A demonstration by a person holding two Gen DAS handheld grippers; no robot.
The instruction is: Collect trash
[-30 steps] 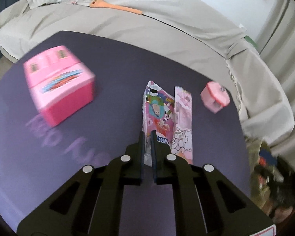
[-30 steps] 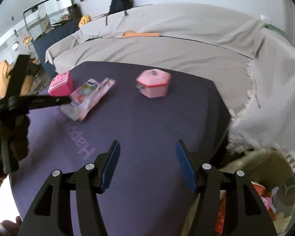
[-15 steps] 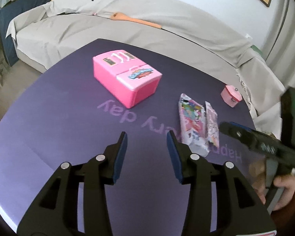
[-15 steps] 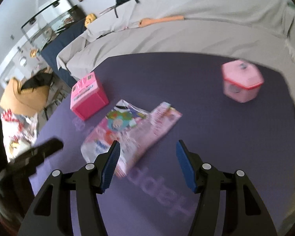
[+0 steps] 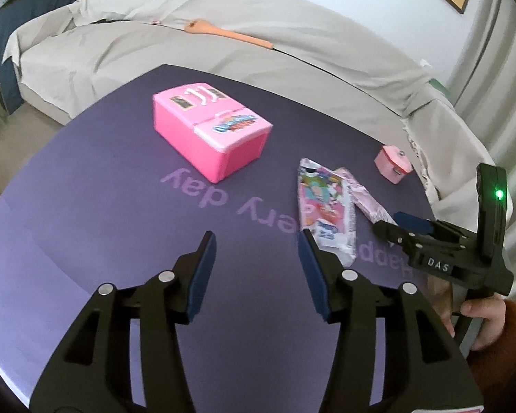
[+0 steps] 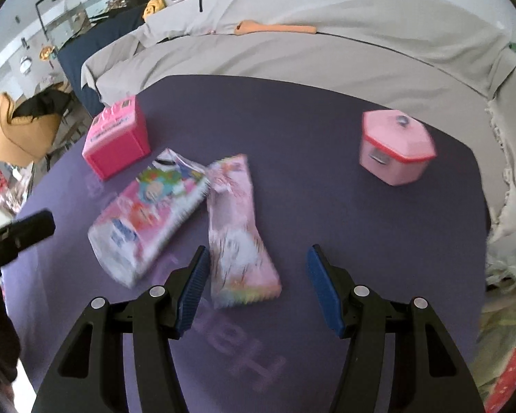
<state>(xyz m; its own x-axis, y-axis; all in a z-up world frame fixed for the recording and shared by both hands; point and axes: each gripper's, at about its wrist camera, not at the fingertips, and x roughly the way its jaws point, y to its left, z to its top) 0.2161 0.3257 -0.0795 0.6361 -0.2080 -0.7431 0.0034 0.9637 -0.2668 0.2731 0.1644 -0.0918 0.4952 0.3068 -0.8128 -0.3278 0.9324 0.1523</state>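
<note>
Two empty snack wrappers lie side by side on the purple table. The wider colourful cartoon wrapper point(image 5: 325, 211) point(image 6: 151, 216) is on the left. The narrower pale pink wrapper point(image 5: 363, 196) point(image 6: 239, 237) lies to its right. My left gripper point(image 5: 256, 241) is open and empty, just left of the colourful wrapper's near end. My right gripper point(image 6: 258, 258) is open and empty, its jaws just above the pink wrapper's near end; it also shows in the left wrist view point(image 5: 392, 223).
A pink toy fridge box point(image 5: 210, 130) point(image 6: 117, 137) lies at the back left of the table point(image 5: 86, 223). A small pink hexagonal lidded box point(image 5: 394, 165) point(image 6: 395, 149) sits at the back right. A sheet-covered sofa point(image 5: 258, 58) curves behind the table.
My left gripper let go of the colourful wrapper, opened and drew back. My right gripper swung left and down toward the pink wrapper.
</note>
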